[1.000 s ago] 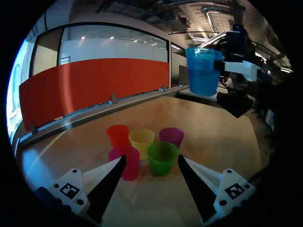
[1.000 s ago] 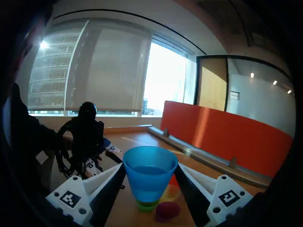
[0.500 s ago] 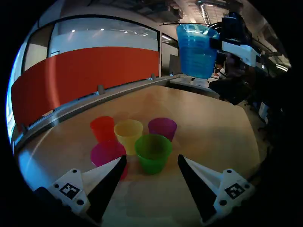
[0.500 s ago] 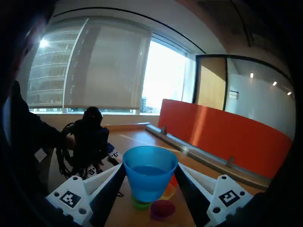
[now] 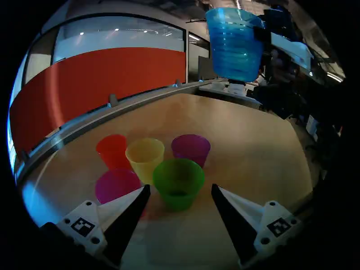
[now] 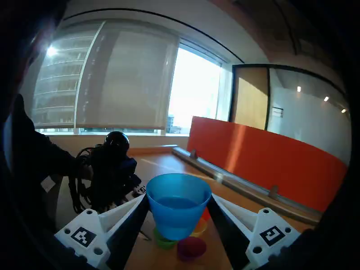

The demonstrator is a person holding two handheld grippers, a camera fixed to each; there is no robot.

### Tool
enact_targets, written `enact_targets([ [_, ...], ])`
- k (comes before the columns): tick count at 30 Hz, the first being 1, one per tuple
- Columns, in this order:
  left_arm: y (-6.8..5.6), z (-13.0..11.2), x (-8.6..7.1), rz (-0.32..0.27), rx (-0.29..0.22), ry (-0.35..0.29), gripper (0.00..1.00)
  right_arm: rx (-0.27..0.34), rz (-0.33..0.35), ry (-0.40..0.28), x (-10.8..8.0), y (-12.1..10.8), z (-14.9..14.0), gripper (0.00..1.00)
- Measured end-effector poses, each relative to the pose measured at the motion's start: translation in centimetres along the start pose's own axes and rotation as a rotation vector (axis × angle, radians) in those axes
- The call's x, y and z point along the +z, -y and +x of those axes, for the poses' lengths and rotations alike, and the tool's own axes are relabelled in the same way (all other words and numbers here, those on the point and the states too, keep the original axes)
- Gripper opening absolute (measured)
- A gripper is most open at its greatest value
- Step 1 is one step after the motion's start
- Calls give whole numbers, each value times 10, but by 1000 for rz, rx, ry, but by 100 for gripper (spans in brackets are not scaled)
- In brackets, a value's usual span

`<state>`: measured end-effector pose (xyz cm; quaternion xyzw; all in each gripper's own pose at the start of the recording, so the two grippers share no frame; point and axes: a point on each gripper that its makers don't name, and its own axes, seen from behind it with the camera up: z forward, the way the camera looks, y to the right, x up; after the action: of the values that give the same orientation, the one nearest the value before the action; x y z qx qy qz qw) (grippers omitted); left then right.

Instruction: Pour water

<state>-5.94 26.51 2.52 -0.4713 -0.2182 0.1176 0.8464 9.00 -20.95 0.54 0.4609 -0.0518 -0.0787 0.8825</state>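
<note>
Wooden table [image 5: 252,148] bears five coloured plastic cups [image 5: 145,155] inside its edges; your right gripper [image 6: 178,200] pinches a water-filled blue plastic cup [image 6: 178,216] aloft; your left gripper [image 5: 179,186] stands spread.

High blue cup [image 5: 234,42] beyond green cup [image 5: 177,182]

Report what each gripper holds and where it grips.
The right gripper holds the blue cup, clamped on opposite sides of its upper wall. The left gripper is open and holds nothing.
</note>
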Motion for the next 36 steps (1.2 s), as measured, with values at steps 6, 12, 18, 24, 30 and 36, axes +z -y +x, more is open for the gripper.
enact_targets([
  [6, -1, 1, 10, -3, 13, 9, 100, 1, 0, 1, 0, -1, -2, 91],
  [12, -1, 0, 19, 4, 25, 18, 100, 3, -3, 3, -3, -3, -4, 91],
  [18, 2, 1, 26, 10, 31, 21, 100, 3, -8, 7, -5, -5, -5, 91],
  [24, 5, 2, 32, 21, 32, 22, 100, 3, -11, 5, -6, -6, -5, 91],
  [30, 6, 2, 35, 35, 44, 24, 100, -2, -11, 6, -6, -5, -5, 91],
  [36, 5, 2, 37, 39, 57, 25, 93, -4, -10, 5, -7, -4, -4, 91],
])
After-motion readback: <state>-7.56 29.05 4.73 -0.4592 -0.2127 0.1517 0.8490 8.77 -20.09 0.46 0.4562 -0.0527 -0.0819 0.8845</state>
